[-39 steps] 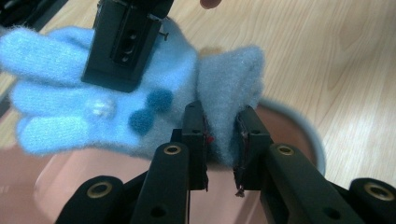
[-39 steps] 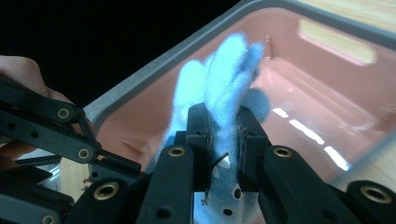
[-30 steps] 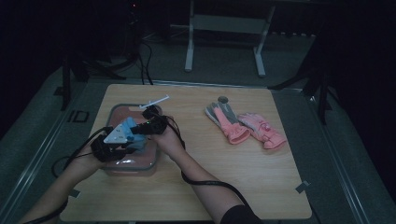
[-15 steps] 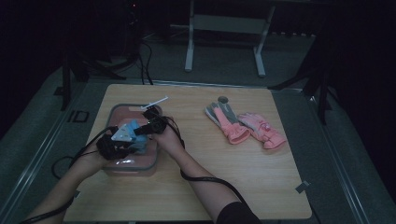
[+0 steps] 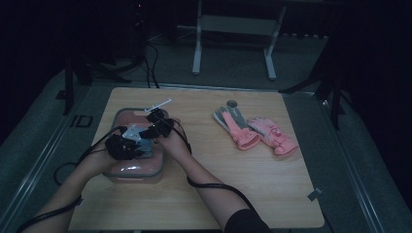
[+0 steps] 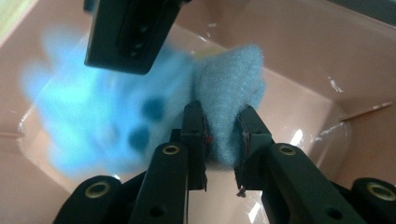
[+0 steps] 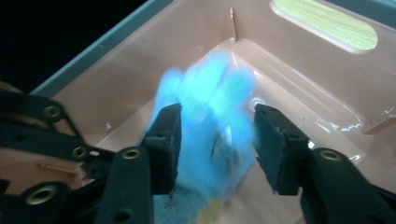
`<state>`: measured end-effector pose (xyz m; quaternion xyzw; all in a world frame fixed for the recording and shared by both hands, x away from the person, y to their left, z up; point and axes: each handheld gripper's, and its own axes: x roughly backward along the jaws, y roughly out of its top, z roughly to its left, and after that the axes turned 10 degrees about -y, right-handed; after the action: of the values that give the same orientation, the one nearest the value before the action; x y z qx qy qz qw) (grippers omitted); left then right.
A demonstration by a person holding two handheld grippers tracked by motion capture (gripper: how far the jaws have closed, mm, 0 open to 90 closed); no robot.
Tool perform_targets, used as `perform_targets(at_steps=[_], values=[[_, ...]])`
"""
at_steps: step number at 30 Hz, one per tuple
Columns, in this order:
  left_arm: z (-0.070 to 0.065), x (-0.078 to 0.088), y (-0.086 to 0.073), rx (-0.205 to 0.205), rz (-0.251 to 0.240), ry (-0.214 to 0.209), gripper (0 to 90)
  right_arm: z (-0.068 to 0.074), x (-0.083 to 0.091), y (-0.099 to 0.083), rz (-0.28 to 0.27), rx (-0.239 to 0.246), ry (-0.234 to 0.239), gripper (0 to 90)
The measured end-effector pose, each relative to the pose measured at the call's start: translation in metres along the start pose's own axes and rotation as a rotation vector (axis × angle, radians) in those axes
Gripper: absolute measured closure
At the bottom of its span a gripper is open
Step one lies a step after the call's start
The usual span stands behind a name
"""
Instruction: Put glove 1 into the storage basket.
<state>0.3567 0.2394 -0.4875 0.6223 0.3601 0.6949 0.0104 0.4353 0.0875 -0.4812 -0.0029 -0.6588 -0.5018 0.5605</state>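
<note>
Here we see both grippers over the pink plastic bin (image 5: 121, 172) at the table's (image 5: 272, 194) nine o'clock side in the high view. The left gripper (image 6: 223, 135) has its jaws pressed together on the pale blue knitted cuff (image 6: 231, 93) of a blue glove (image 6: 107, 116), which hangs blurred inside the bin (image 6: 299, 42), its fingers toward nine o'clock in the left gripper view. In that same view one black jaw of the other gripper comes in from twelve o'clock, just in front of the glove.

In the right gripper view, the right gripper (image 7: 215, 140) has just been opening its jaws; the blue glove (image 7: 210, 116) lies between them, close to the pad at nine o'clock and with a gap showing at the three o'clock pad. We cannot tell whether the nearer pad touches the fabric. The bin's wall (image 7: 140, 60) rises behind the glove toward twelve o'clock.

In the high view, the left gripper (image 5: 125, 146) and right gripper (image 5: 154, 127) sit just beside each other above the bin. Well apart, toward the table's two o'clock, lie a pink-and-grey glove (image 5: 235, 125) and a pink glove (image 5: 272, 136), touching each other.
</note>
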Motion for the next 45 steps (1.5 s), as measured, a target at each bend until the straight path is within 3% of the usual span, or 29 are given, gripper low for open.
perform_targets(at_steps=[4, 6, 8, 9, 10, 12, 14, 19, 22, 23, 29, 35, 41, 45], values=[[0.001, -0.003, 0.000, 0.012, 0.030, -0.007, 74.7, -0.002, 0.004, -0.002, -0.011, -0.007, 0.006, 47.4], [0.001, -0.007, 0.001, 0.018, 0.068, -0.013, 70.7, -0.004, 0.009, -0.004, -0.029, -0.018, 0.018, 44.5], [0.001, -0.007, 0.002, 0.030, 0.078, -0.022, 61.9, -0.004, 0.011, -0.005, -0.034, -0.017, 0.015, 43.8], [0.000, -0.008, 0.003, 0.046, 0.081, -0.023, 61.9, -0.005, 0.012, -0.005, -0.042, -0.020, 0.018, 43.0], [-0.001, -0.008, 0.003, 0.056, 0.079, -0.022, 49.6, -0.006, 0.016, -0.007, -0.052, -0.028, 0.026, 41.1], [-0.003, -0.006, 0.002, 0.073, 0.067, -0.015, 41.1, -0.007, 0.021, -0.009, -0.056, -0.030, 0.039, 38.8], [-0.006, -0.001, 0.000, 0.100, 0.027, -0.008, 34.7, -0.008, 0.026, -0.010, -0.061, -0.028, 0.042, 37.1], [-0.009, 0.012, -0.001, 0.187, -0.085, -0.040, 21.4, -0.011, 0.041, -0.014, -0.077, -0.027, 0.078, 29.2], [-0.013, 0.018, 0.003, 0.198, -0.140, -0.025, 15.7, -0.015, 0.049, -0.017, -0.089, -0.028, 0.114, 25.7], [-0.015, 0.020, 0.005, 0.202, -0.165, -0.042, 15.7, -0.017, 0.053, -0.018, -0.095, -0.027, 0.126, 24.8], [-0.032, 0.024, 0.023, 0.143, -0.255, -0.025, 14.6, -0.023, 0.069, -0.025, -0.125, -0.023, 0.156, 21.2], [-0.044, 0.023, 0.041, 0.130, -0.309, -0.033, 14.7, -0.033, 0.086, -0.035, -0.171, 0.038, 0.104, 16.9], [-0.059, 0.012, 0.057, 0.111, -0.332, -0.073, 14.6, -0.050, 0.101, -0.050, -0.158, 0.025, 0.087, 16.5], [-0.071, 0.002, 0.069, 0.103, -0.321, -0.102, 14.6, -0.058, 0.108, -0.057, -0.159, 0.028, 0.070, 16.2]])
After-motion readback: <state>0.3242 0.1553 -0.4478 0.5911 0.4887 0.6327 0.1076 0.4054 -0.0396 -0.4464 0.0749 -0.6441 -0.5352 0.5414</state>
